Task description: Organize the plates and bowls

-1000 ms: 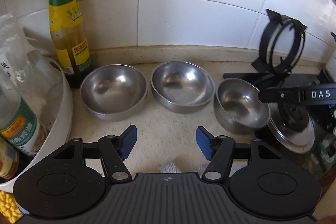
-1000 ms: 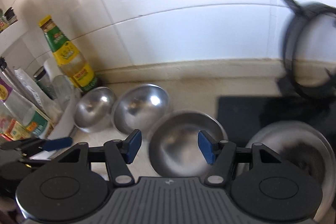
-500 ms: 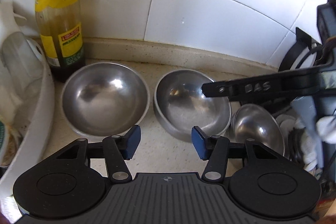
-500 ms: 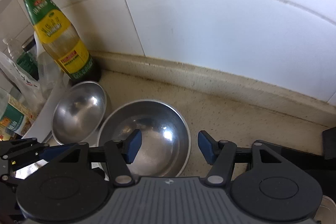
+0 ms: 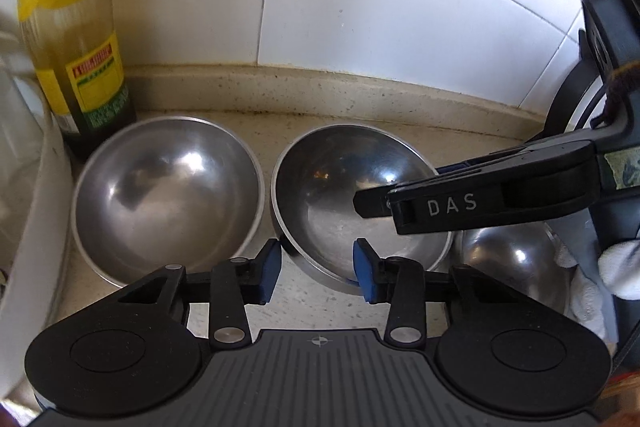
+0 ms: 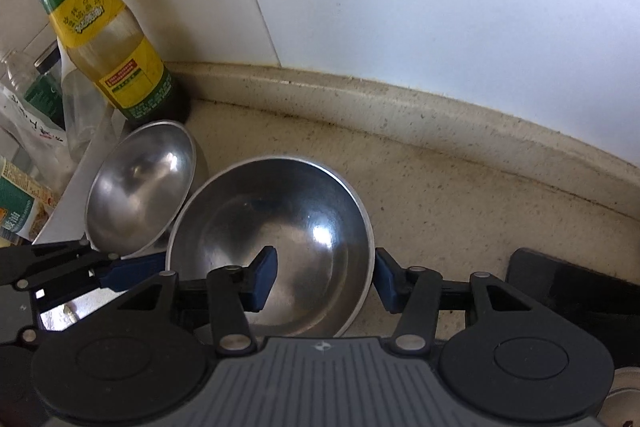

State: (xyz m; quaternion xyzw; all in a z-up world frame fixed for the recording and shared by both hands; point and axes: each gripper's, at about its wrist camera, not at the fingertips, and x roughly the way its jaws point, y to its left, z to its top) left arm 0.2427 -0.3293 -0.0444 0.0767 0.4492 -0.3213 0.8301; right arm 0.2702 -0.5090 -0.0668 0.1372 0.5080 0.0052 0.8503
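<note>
- The left claw [image 5: 316, 277] points steeply down at the tabletop [image 6: 440, 187]; its jaws have just been closing and stand apart, with the near wall of the middle bowl [image 5: 344, 187] between them; one pad sits just outside that wall and the other over the bowl's inside; neither pad visibly presses on the metal.
- The right claw [image 6: 324, 279] straddles the opposite side of the same bowl; its jaws have also just been closing and are not yet together; the inner pad hangs over the bowl's hollow, well off the wall, and the outer pad is right at the rim, so this is a straddle and not a clamp.
- Two claws on one thin steel rim probably means the person wants a pinch on each side, so the smooth, rounded bowl lifts level and does not swing or slip.
- Just to the left of the left claw's outer pad lies a second bowl [image 5: 168, 191], open side up, very close to the middle one; nesting the bowls looks like the likely aim, and this one is a short carry away.
- A third bowl [image 5: 516, 267] lies to the right of the left claw, partly hidden under the right claw's finger.
- Beyond the second bowl a sauce bottle [image 5: 68, 47] stands against the tiled wall, and a white tub [image 5: 36, 227] crowds the far left; a lift should therefore go up first, then across.
</note>
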